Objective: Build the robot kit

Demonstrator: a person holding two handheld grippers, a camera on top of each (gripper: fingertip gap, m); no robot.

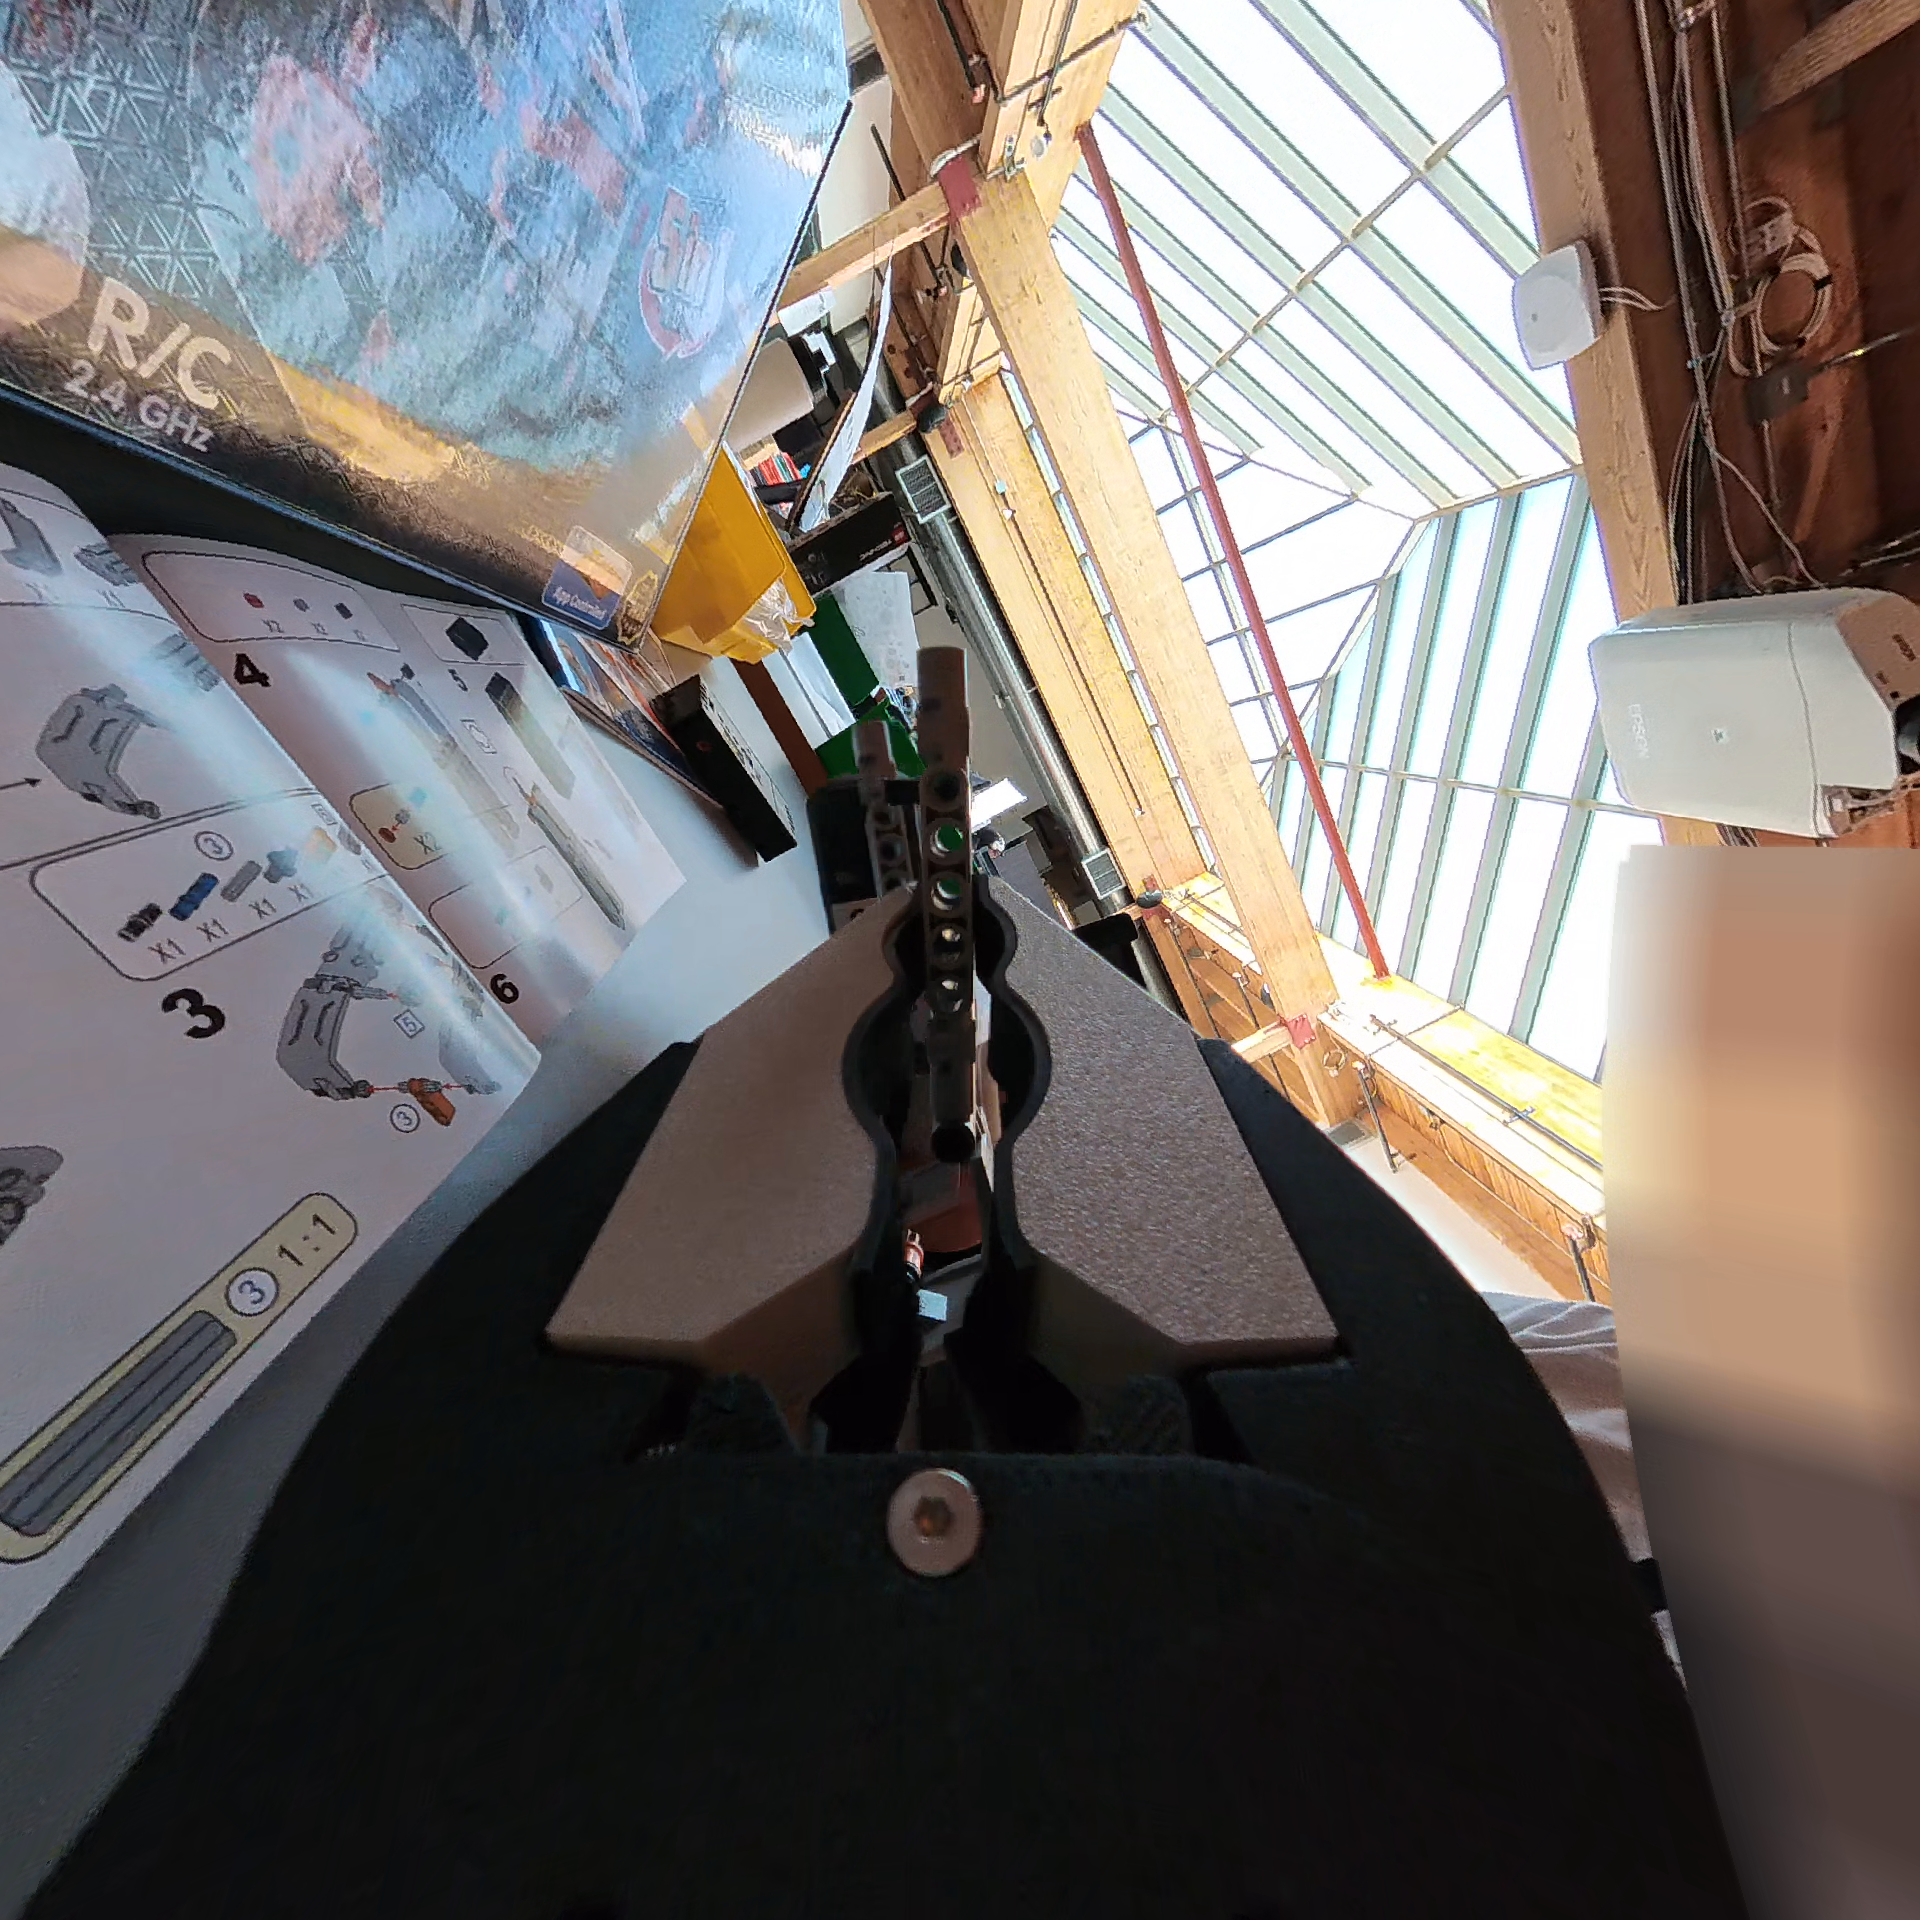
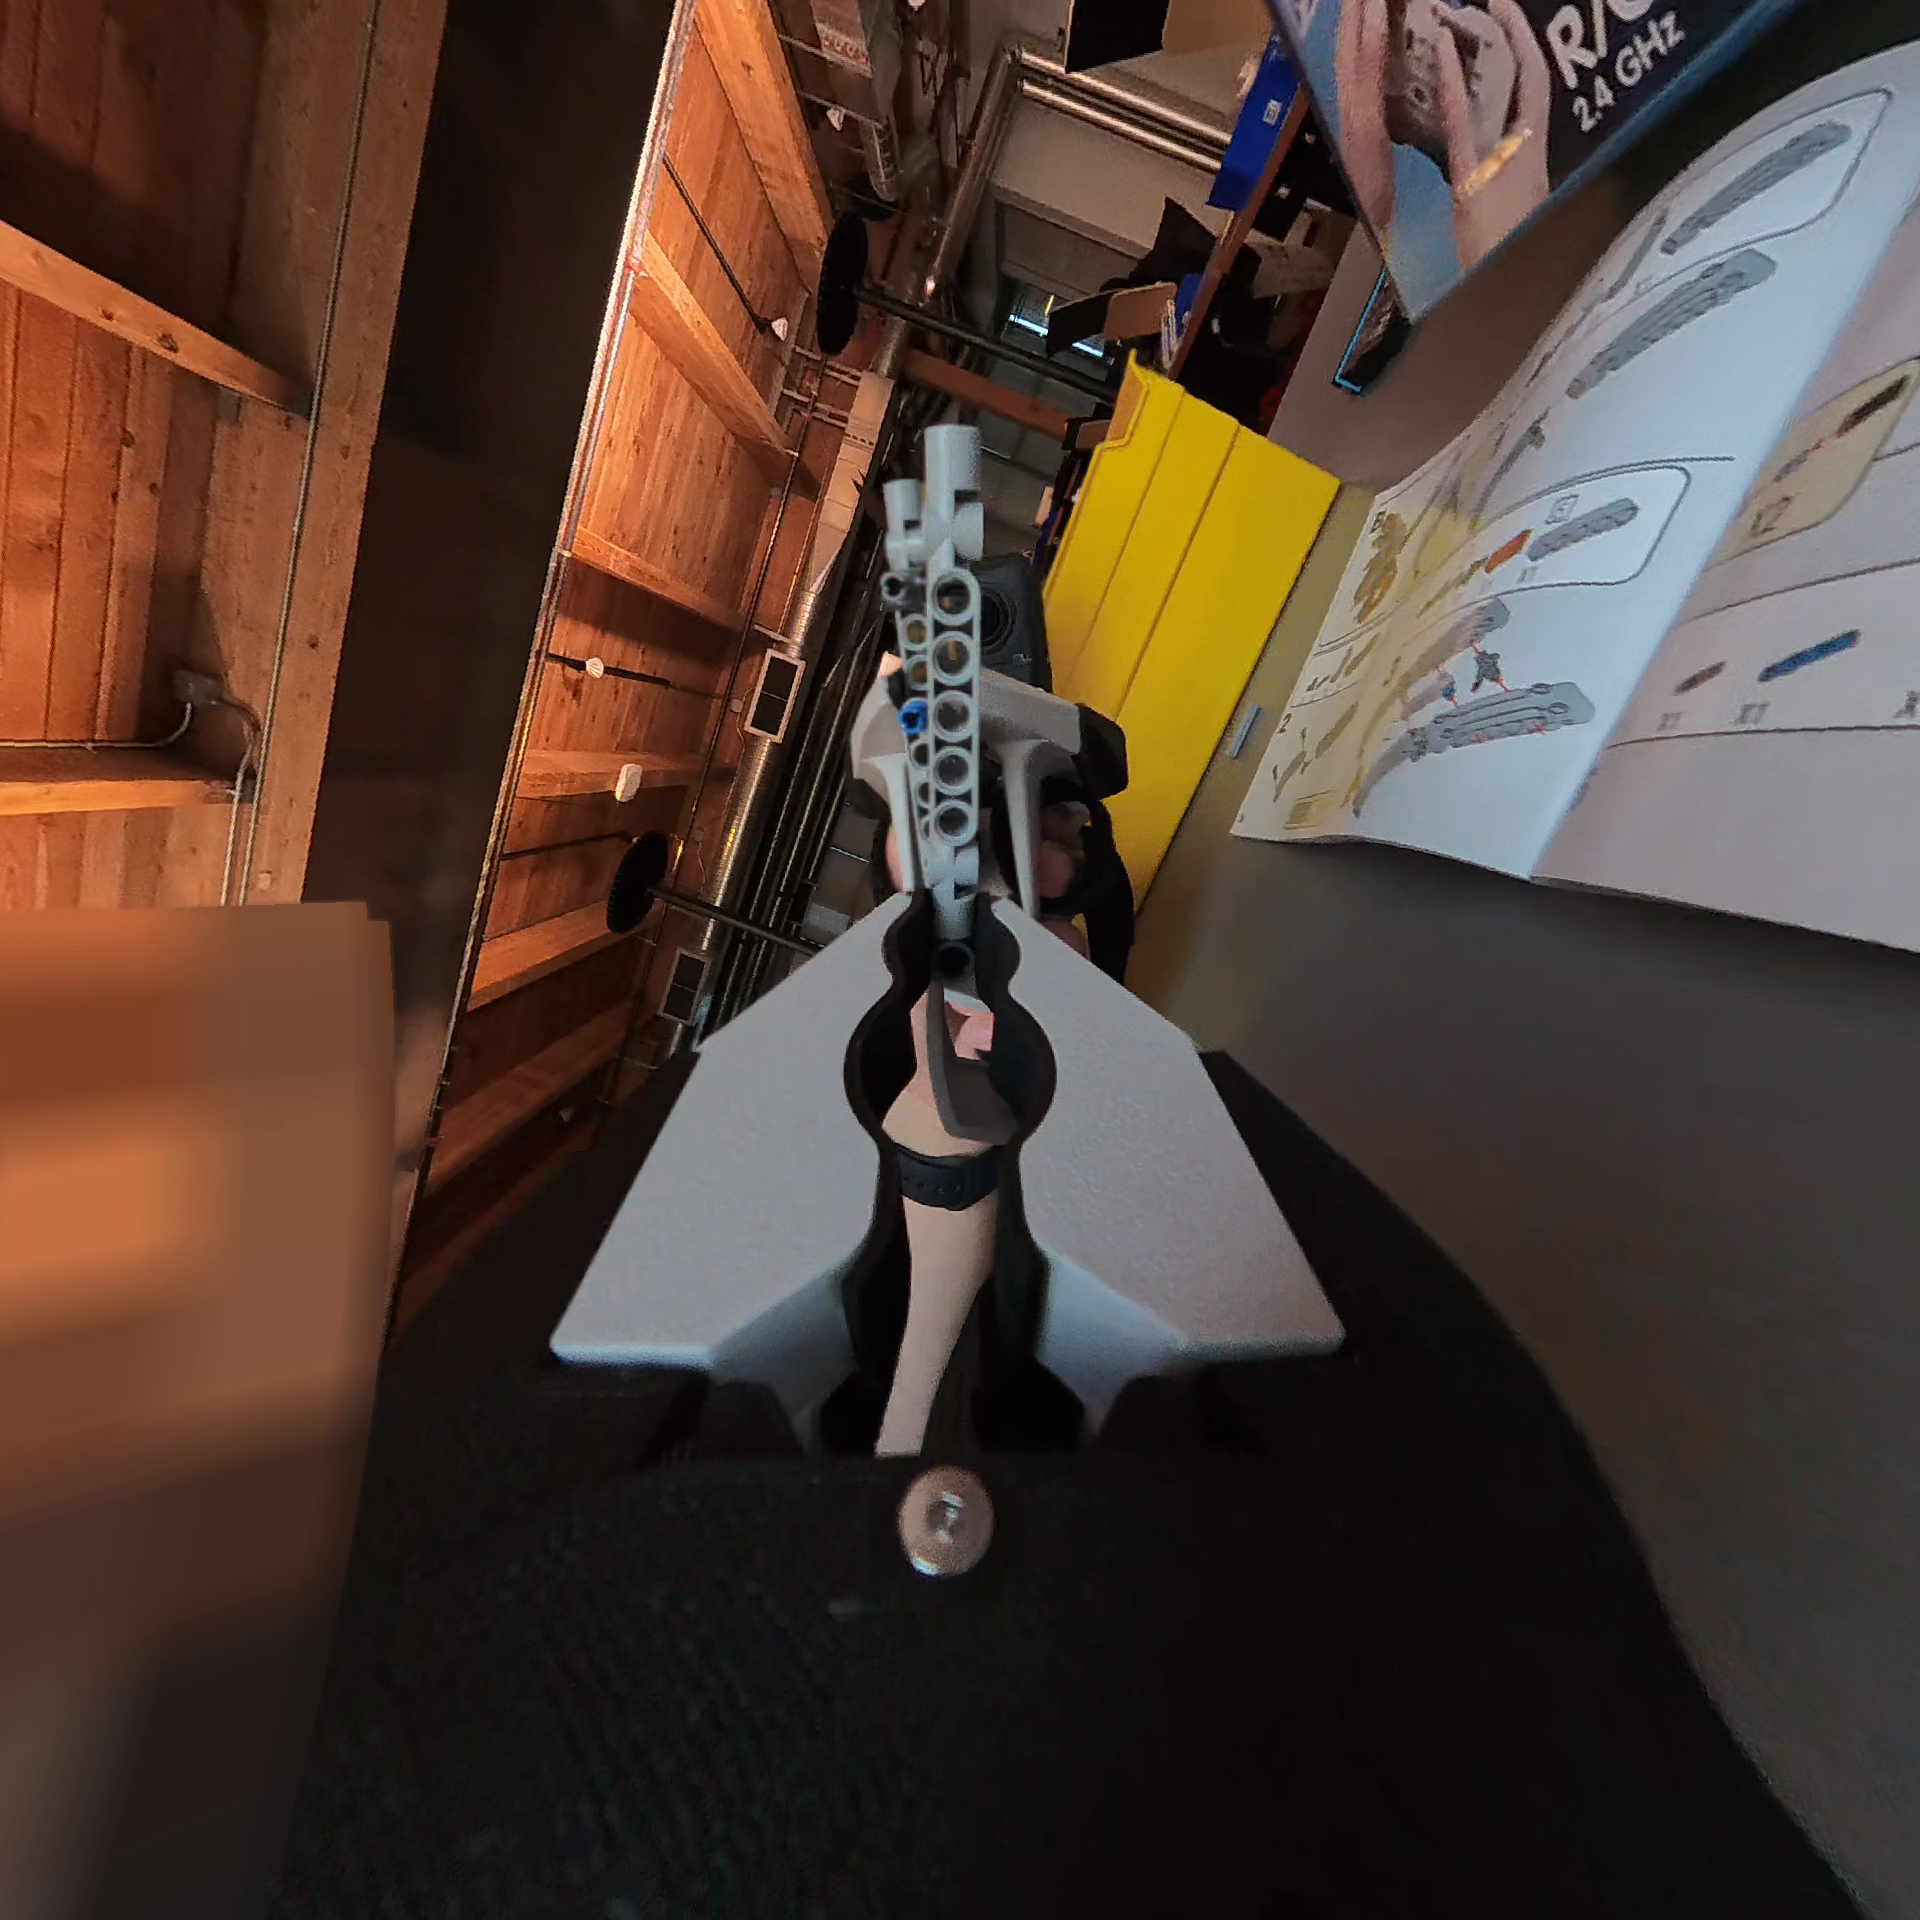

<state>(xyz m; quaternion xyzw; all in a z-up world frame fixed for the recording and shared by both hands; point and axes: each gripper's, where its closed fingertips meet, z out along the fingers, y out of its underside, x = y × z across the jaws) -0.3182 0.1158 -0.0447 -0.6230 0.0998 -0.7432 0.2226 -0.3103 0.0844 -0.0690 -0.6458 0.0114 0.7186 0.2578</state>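
My left gripper (image 1: 940,920) is shut on a long holed building-toy beam (image 1: 948,821) that sticks out past the fingertips, seen edge-on and dark against the skylight, with two green pins (image 1: 945,840) in its holes. My right gripper (image 2: 951,920) is shut on a light grey holed beam assembly (image 2: 943,717) with a small blue pin (image 2: 913,714) on its left side and a forked grey piece at the far end. Right behind that assembly in the right wrist view is the other gripper (image 2: 1023,732), held by a hand. Both grippers are raised and tilted.
An open instruction booklet (image 1: 260,883) (image 2: 1662,623) lies on the grey table (image 1: 717,914) (image 2: 1455,1143). A large printed toy box (image 1: 364,208) (image 2: 1507,104) stands behind it. A yellow bin (image 1: 727,582) (image 2: 1174,582) sits at the table's far end. Wooden beams and a skylight are overhead. There is about 4 cm between the tips of the two grippers.
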